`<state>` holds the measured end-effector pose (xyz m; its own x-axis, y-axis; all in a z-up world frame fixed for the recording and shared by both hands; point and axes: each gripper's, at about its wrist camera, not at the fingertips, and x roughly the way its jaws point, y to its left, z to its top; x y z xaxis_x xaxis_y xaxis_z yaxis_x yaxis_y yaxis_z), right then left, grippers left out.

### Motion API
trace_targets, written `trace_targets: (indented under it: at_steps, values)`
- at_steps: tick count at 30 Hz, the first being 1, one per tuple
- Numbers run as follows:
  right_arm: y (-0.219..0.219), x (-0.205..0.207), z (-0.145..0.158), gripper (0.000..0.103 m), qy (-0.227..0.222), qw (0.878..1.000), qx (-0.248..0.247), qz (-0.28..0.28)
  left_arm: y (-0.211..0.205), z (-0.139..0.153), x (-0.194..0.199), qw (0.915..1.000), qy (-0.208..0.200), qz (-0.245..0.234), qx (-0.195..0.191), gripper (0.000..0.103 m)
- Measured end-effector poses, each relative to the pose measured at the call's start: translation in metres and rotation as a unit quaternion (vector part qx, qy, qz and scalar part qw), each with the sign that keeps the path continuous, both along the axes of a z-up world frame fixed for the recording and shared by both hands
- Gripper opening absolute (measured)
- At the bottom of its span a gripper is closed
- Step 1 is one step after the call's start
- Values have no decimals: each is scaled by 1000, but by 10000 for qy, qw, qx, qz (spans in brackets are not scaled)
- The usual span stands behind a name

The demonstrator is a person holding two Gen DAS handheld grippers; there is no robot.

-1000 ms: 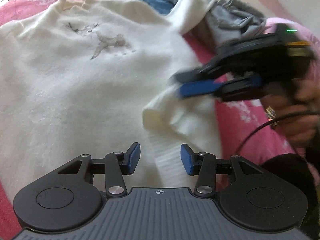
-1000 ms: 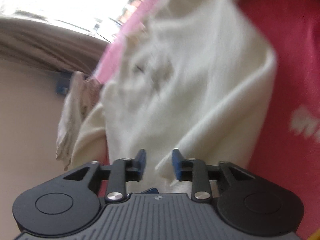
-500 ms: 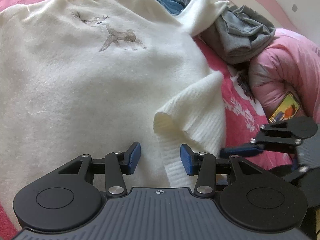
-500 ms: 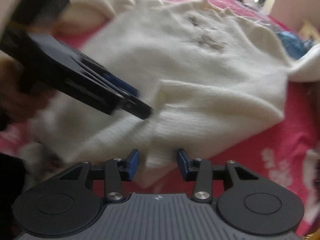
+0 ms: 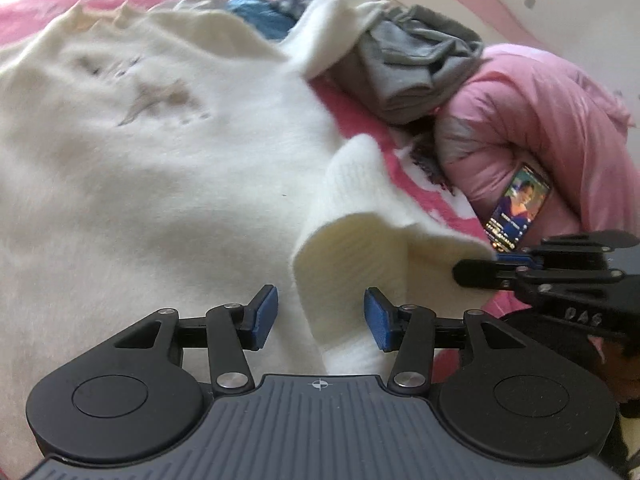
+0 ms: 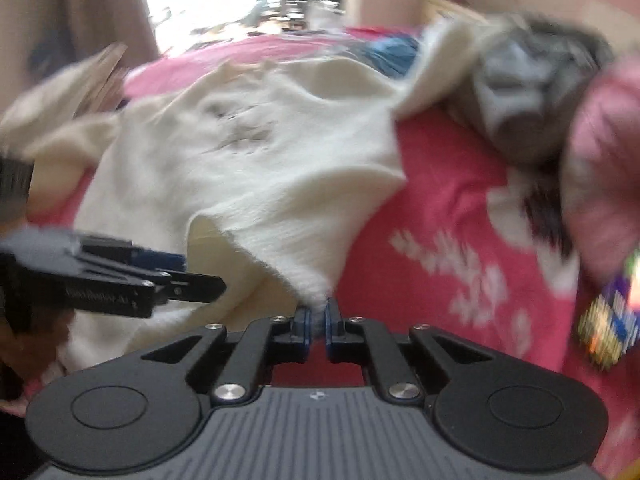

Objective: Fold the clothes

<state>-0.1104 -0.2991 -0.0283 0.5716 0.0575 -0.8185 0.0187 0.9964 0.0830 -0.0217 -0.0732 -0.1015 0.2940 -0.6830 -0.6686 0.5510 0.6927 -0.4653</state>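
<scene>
A cream sweater (image 5: pixel 160 184) with a grey deer print lies flat on a pink bedspread (image 6: pixel 440 200). Its ribbed hem corner (image 5: pixel 360 240) is lifted into a loose fold. My left gripper (image 5: pixel 320 316) hovers low over that hem. Its jaws are opening, the fold lies between the pads, and neither pad presses on it. My right gripper (image 6: pixel 317 320) is shut on the tip of the hem corner (image 6: pixel 316 296) and holds it off the bed. In the left wrist view the right gripper (image 5: pixel 480 266) enters from the right. In the right wrist view the left gripper (image 6: pixel 200 280) shows at the left.
A crumpled grey garment (image 5: pixel 412 68) and a blue cloth (image 5: pixel 260 16) lie beyond the sweater's far sleeve. A pink puffer jacket (image 5: pixel 540 128) sits to the right with a lit phone (image 5: pixel 516 208) against it. A person's hand holds the right gripper at the lower right.
The right gripper swung from above the sweater to its lower right corner, shut on the hem tip and raised it. The left gripper shifted slightly and its jaws widened a little.
</scene>
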Motion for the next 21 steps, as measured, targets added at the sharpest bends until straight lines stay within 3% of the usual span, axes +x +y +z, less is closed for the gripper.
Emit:
trace_targets:
  at_steps: [2,4,5,6,7,10,13,15,21]
  values:
    - [-10,0,-6,6,82,9994,198,-271,-6,-1,0,10000,-29,29,8,46]
    - [-11,1,-10,7,13,9993,246,-299,-10,-2,2,10000,7,36,-21,38]
    - [-7,4,-11,8,-69,9997,87,-201,-12,-3,3,10000,17,52,-27,36]
    - [-1,6,-13,8,-158,9997,-138,-92,-14,-3,4,10000,15,64,-19,29]
    - [6,6,-16,9,-222,9992,-334,31,-16,-3,5,10000,0,72,-7,16]
    - [26,9,-22,12,-386,9945,-890,392,-16,4,4,9998,-119,159,-47,1]
    - [42,7,-22,21,-650,9872,-1254,745,-12,18,1,9993,-217,183,-225,1]
    - [51,4,-23,34,-736,9815,-1481,965,-9,25,2,9990,-208,203,-335,1]
    - [72,-3,-24,46,-865,9702,-1753,1430,-7,36,8,9979,-177,281,-548,0]
